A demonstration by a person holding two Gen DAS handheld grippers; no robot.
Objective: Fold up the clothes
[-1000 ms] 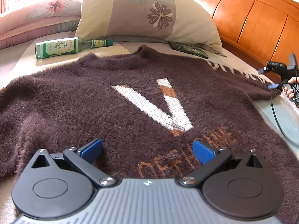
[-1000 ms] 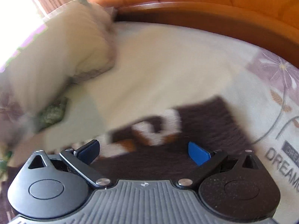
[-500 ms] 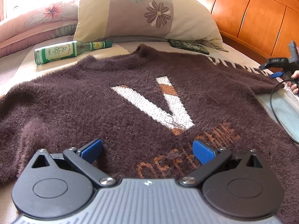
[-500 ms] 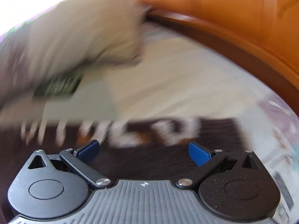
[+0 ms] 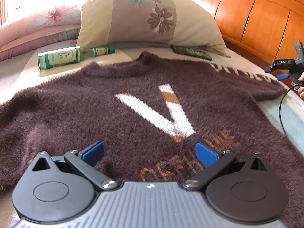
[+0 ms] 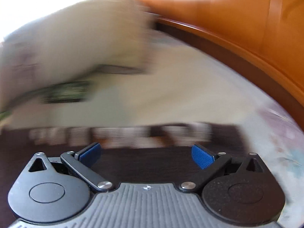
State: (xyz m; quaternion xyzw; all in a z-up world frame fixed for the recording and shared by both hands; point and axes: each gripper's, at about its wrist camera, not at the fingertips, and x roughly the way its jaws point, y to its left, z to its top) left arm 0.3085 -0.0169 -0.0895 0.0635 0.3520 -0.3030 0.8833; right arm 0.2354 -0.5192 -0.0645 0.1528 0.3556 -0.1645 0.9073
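Both grippers, left (image 5: 150, 153) and right (image 6: 145, 154), hover with jaws wide and empty over the sweater (image 5: 95, 114) spread flat below the pillow (image 5: 144, 17), where fuzzy pile could snag or bunch.

A: What lies under the left gripper (image 5: 150, 153)?
B: A brown sweater (image 5: 95, 117), spread flat on the bed (image 5: 17, 76). The blue fingers (image 5: 206, 154) stand wide apart above it.
A: And at eleven o'clock?
B: A green bottle (image 5: 60, 58) on its side, near a flowered pillow (image 5: 148, 17). At two o'clock the right gripper (image 5: 284, 70) appears.
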